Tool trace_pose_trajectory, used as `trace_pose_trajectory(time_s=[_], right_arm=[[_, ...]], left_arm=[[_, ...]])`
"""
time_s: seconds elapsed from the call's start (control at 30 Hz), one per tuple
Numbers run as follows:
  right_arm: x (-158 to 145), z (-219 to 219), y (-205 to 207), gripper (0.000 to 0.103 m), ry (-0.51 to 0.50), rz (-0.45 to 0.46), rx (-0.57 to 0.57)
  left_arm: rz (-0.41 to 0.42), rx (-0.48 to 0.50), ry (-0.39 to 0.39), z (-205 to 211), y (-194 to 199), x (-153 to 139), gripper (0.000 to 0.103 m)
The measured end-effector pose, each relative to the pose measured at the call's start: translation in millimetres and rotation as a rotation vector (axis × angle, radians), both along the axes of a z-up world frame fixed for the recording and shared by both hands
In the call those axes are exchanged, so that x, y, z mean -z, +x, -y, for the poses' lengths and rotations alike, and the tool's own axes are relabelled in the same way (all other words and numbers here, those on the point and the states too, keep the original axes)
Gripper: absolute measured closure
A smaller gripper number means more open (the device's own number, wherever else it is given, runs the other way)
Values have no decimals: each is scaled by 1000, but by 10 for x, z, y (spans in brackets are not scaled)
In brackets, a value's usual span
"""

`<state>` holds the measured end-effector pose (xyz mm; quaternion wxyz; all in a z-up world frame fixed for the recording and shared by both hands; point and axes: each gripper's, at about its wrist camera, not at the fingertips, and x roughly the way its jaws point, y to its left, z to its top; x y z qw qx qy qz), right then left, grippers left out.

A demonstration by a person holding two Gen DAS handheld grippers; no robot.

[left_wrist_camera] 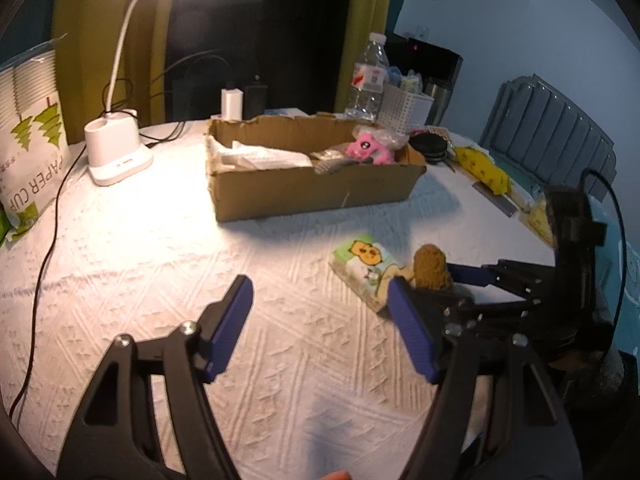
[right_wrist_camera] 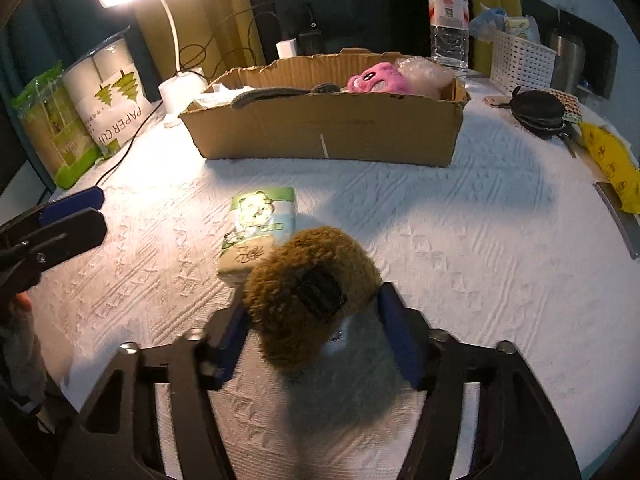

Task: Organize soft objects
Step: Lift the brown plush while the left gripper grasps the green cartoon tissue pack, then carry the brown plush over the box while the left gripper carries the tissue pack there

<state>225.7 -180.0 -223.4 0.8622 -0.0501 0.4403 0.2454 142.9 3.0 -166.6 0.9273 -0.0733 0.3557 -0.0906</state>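
Right tongs: we clench our right gripper (right_wrist_camera: 314, 320) on a fuzzy brown plush toy (right_wrist_camera: 308, 296); the blue pads press its two sides; a black ribbed patch sits on its upper face
Plush axis: its long axis runs up and away from us, tilted toward the far right; in the left wrist view the toy (left_wrist_camera: 430, 268) stands upright between the pads of the right gripper (left_wrist_camera: 430, 280)
Left tongs: our left gripper (left_wrist_camera: 320, 328) hangs released, jaws wide apart, over the white textured tablecloth (left_wrist_camera: 160, 280)
Tissue pack: a green and white soft tissue packet with a cartoon face (right_wrist_camera: 260, 228) lies flat just beyond the plush; its long axis points toward the box
Box: an open brown cardboard box (right_wrist_camera: 328, 128) stands further back; a pink plush toy (right_wrist_camera: 378, 78) rests in its right end
Lamp: a white desk lamp (left_wrist_camera: 118, 148) stands left of the box
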Motion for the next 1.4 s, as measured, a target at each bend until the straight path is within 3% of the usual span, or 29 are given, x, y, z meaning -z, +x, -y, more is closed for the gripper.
trace_pose_trajectory(time_s=[0.17, 0.43, 0.67, 0.93, 1.0, 1.07, 1.4], right_arm=[[-46, 136, 18, 62, 23, 24, -5], [-99, 526, 86, 62, 56, 45, 37], [-90, 884, 142, 62, 93, 44, 87], [-62, 1102, 194, 62, 132, 37, 111], [-74, 1126, 209, 62, 137, 41, 115], [-85, 1148, 218, 62, 140, 46, 119], [-255, 1002, 236, 62, 130, 81, 98]], left_arm=[[-22, 27, 22, 201, 125, 26, 32], [-84, 64, 56, 583, 408, 140, 31], [-167, 32, 113, 778, 667, 334, 31], [-196, 34, 168, 936, 868, 456, 31], [-200, 33, 166, 941, 901, 485, 37], [-203, 41, 162, 933, 915, 495, 55], [-148, 73, 116, 851, 801, 314, 56]])
